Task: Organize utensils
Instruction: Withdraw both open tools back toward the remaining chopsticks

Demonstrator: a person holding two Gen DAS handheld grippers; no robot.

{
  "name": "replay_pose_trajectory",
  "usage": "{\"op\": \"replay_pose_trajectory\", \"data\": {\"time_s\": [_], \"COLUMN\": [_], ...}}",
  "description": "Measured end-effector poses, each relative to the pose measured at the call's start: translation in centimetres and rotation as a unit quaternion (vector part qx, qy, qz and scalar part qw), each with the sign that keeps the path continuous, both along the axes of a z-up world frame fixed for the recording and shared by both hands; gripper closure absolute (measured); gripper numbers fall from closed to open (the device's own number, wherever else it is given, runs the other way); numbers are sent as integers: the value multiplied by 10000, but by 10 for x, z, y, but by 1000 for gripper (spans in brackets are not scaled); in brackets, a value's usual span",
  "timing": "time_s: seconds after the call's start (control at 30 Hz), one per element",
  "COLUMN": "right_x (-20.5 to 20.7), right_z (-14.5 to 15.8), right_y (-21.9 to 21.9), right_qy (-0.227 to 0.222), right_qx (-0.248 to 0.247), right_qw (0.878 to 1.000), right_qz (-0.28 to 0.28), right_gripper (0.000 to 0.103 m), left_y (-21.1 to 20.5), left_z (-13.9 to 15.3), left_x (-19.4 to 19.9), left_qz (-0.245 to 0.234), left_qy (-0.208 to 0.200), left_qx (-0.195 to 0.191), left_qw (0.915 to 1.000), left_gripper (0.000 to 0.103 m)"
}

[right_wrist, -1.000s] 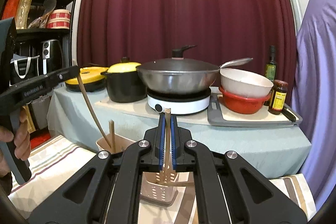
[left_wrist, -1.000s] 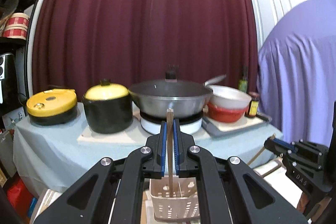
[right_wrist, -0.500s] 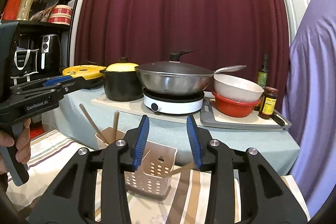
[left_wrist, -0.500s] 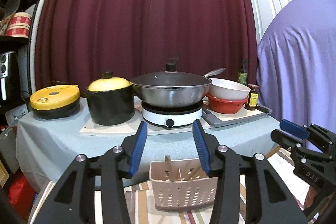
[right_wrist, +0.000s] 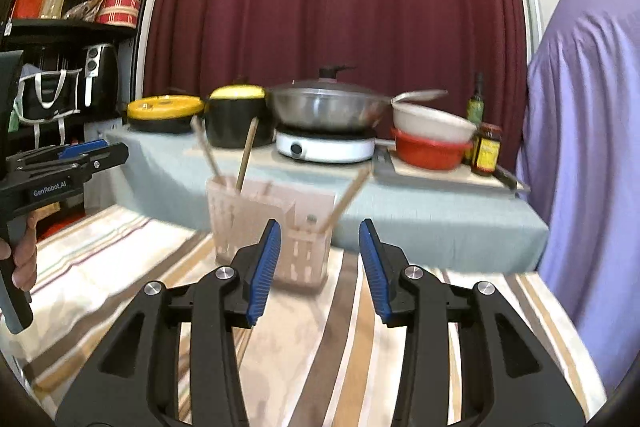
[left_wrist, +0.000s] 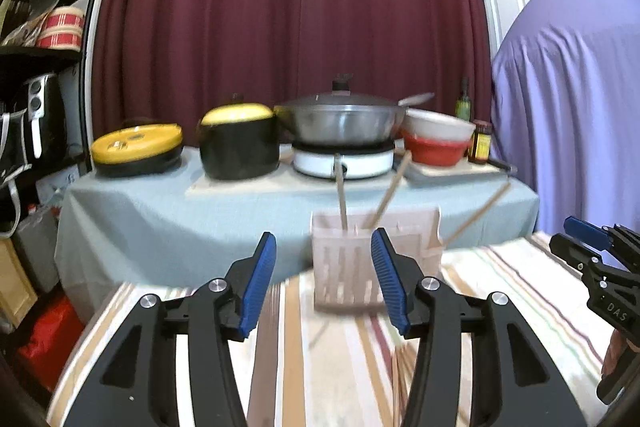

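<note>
**Chopsticks dropped in the holder, both grippers empty**

The pale perforated utensil holder (left_wrist: 374,259) stood on the striped cloth (left_wrist: 500,291), near its far edge, in front of the grey-clothed table (left_wrist: 160,211) with the pots. Wooden chopsticks (left_wrist: 341,195) leaned out of its compartments at loose angles, apparently released rather than set, so the holder walls alone kept them upright. The left gripper (left_wrist: 323,281) sat just short of the holder, jaws having just opened to a moderate gap, nothing between the blue pads. The right gripper (right_wrist: 319,267) was likewise part open and empty, its jaws also having just opened, with the holder beyond its tips.
</note>
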State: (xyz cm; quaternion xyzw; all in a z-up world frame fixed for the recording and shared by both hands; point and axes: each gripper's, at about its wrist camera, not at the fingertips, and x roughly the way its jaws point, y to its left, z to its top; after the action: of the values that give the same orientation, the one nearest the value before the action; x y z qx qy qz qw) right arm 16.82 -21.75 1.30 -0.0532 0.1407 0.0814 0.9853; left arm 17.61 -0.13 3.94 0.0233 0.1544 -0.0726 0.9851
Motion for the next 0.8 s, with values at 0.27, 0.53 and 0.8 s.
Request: {"op": "replay_pose_trajectory", "data": {"time_s": [0.27,0.53,0.8], "right_x": [-47,-84,-106], "right_z": [-41,-71,-101], "right_y": [3,14,26], "right_qy": [288,437,667], "right_qx": [18,11,-7], "right_qw": [9996,9990,9976], "right_qz": [-73,39,192], "right_gripper": [63,63,63], "left_y": [12,19,19], "left_z": [-35,-59,-89], "left_x": [-38,-72,-96], "left_qz": [236,376,382], "left_qy": [252,371,639], "left_qx": [-60,-61,-15], "left_qw": [9994,9986,9972], "left_gripper": [54,54,54]}}
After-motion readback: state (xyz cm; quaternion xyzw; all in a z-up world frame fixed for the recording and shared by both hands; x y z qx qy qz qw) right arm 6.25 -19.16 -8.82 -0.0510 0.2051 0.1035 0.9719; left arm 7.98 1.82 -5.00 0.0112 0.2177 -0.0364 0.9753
